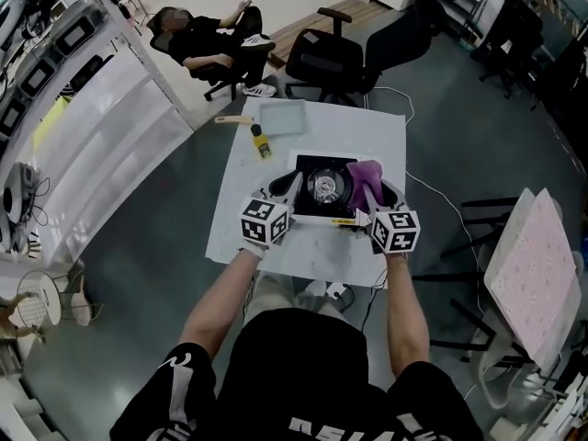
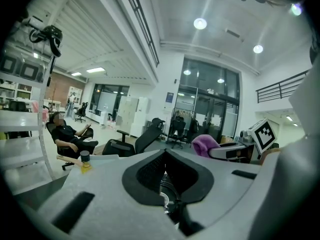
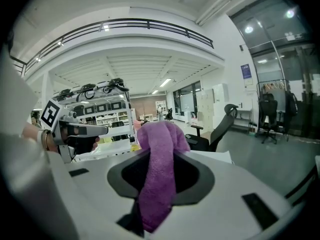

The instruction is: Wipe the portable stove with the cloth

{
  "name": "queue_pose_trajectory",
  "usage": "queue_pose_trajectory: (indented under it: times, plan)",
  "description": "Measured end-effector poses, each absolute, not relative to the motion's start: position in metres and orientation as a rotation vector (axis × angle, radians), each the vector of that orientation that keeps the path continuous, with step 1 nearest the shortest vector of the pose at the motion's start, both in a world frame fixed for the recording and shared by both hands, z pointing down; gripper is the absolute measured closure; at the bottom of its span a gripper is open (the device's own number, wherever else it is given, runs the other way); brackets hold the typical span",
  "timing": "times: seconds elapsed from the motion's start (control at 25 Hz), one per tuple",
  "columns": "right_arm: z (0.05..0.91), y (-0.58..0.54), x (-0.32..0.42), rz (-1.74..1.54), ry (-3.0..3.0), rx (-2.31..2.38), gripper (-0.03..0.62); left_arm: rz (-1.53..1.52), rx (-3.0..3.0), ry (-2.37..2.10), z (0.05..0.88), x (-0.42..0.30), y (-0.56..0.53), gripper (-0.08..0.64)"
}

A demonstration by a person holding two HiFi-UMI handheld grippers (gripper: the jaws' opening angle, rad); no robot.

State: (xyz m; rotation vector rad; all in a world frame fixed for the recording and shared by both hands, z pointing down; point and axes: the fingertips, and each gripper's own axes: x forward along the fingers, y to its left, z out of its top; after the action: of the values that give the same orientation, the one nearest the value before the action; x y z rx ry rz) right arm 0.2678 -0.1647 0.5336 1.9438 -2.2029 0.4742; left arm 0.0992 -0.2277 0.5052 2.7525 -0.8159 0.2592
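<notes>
Our right gripper (image 1: 370, 197) pinches the purple cloth (image 1: 365, 175), which bunches out past the jaw tips over the right side of the portable stove (image 1: 317, 211). Our left gripper (image 1: 292, 184) has its jaws pressed together on nothing, at the stove's left edge. The stove sits on the white table (image 1: 239, 200) between both tools, its long side running left to right, with its burner (image 1: 324, 186) just left of the cloth. We judge the wipe calls for lowering the cloth and sweeping it leftward.
</notes>
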Motion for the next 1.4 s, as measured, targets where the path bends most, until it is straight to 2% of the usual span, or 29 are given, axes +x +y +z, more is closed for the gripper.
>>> queue_pose_trajectory:
  times: [0.8,1.4]
  plan:
    - [0.564,-0.128,0.303,0.529,-2.079,2.026,0.479,0.292,2.768,-0.697,0.527,0.145,-0.205,0.554]
    - [0.678,-0.072,0.307,0.737,-1.922,1.934,0.478,0.418,2.764,-0.578,0.586,0.181,-0.156,0.554]
